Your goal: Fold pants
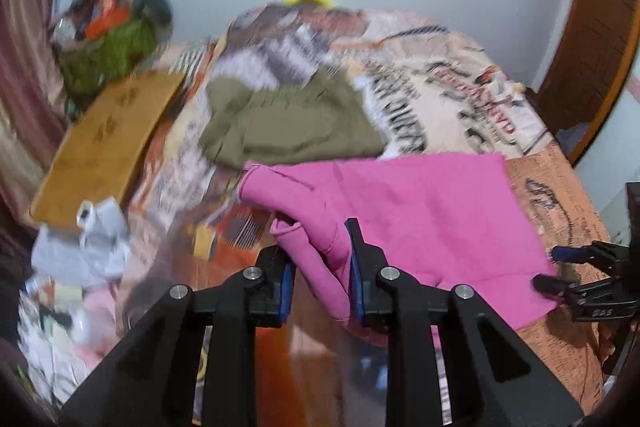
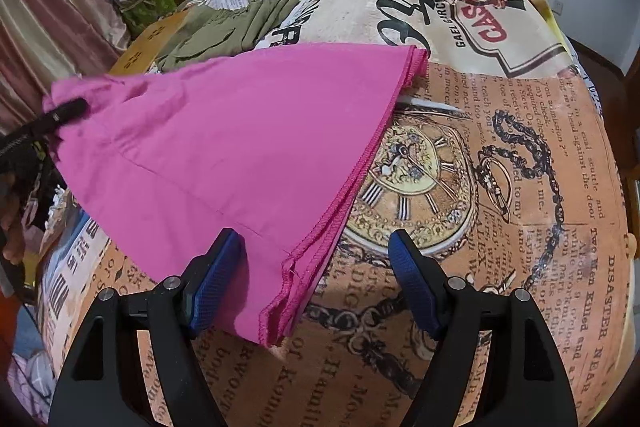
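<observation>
a: near end first. left gripper [image 1: 322, 277] is clenched on a bunched end of the pink pants [image 1: 420, 211], cloth pinched between the blue pads [image 1: 355, 281] and spilling out both above and below them.

b: right one?

a: right gripper [image 2: 314, 277] is released, jaws spread wide. the stitched hem corner [image 2: 286, 297] of the pants sits in the gap, beside the left pad, not pinched.

b: where are the pants overall?

a: on the bed, over the printed blanket [image 2: 500, 187]. most of the cloth lies flat; the bunched end is lifted off the blanket in the left grip. looks already doubled, two hem edges run together along the right side.

b: handling?

a: i'd say thin, light, fully limp. it sags and wrinkles at the pinch, no stiffness, so it won't hold a shape once lifted. nothing fragile. layers could slide apart if dragged.

b: where to grab?

a: judgement: the hem corner right in front of the right gripper, catching both layers at the stitched edge. that edge is thicker and gives the pads more to bite than mid-panel cloth.

b: further back?

a: olive clothes [image 1: 288, 123] lying behind the pink pants, just beyond their far edge. a wooden board [image 1: 104, 143] off to the left, then a pile of clutter [image 1: 108, 31] against the wall, blurred.
</observation>
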A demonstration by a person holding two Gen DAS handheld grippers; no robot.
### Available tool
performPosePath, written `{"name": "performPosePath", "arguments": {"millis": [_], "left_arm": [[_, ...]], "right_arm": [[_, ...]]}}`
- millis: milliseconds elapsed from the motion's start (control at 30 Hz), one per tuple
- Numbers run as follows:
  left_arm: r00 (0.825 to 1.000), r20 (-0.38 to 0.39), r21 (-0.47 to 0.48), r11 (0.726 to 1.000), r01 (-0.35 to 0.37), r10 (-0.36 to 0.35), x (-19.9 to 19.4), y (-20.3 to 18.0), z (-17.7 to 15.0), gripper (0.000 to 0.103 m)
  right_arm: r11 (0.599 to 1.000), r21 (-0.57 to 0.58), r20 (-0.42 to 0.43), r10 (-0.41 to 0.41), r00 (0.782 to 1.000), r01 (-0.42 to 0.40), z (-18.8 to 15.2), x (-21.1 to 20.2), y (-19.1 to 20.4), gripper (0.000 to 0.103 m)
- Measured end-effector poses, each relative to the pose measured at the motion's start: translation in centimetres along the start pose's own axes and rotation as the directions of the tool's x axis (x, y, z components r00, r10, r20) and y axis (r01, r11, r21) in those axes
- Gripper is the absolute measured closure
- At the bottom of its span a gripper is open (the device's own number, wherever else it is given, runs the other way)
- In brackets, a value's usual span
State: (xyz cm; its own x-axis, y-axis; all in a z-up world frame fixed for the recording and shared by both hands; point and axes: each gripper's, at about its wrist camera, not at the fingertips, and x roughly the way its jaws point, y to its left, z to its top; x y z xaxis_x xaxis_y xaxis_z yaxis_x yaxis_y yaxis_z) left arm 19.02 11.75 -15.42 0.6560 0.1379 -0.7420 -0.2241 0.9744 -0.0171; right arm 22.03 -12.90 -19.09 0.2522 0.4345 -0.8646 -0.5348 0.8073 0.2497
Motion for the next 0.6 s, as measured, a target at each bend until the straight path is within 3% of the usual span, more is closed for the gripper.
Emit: {"name": "performPosePath", "arguments": {"millis": [133, 267, 433, 600], "left_arm": [[0.996, 0.047, 0.063, 0.995, 0.071, -0.074, -1.4, -3.0, 1.9, 0.080], [0.976, 0.019, 0.072, 0.974, 0.214, -0.216, -1.6, -5.6, 3.7, 0.080], [0.917, -0.083, 0.032, 0.919, 0.394, -0.390, 0.1, -8.3, 4.8, 0.080], [0.904, -0.140, 0.070, 0.906, 0.417, -0.405, 1.5, -11.1, 4.2, 0.083]], "right_arm": [[1.000, -0.001, 0.001, 0.005, 1.000, -0.005, -0.1, 0.0, -0.1, 0.029], [1.000, 0.000, 0.006, 0.007, 1.000, -0.007, -0.2, 0.0, -0.1, 0.029], [1.000, 0.009, 0.014, 0.019, 1.000, -0.019, -0.4, 0.0, -0.2, 0.029], [0.999, 0.014, 0.023, 0.029, 0.999, -0.029, -0.4, -0.3, -0.2, 0.029]]}}
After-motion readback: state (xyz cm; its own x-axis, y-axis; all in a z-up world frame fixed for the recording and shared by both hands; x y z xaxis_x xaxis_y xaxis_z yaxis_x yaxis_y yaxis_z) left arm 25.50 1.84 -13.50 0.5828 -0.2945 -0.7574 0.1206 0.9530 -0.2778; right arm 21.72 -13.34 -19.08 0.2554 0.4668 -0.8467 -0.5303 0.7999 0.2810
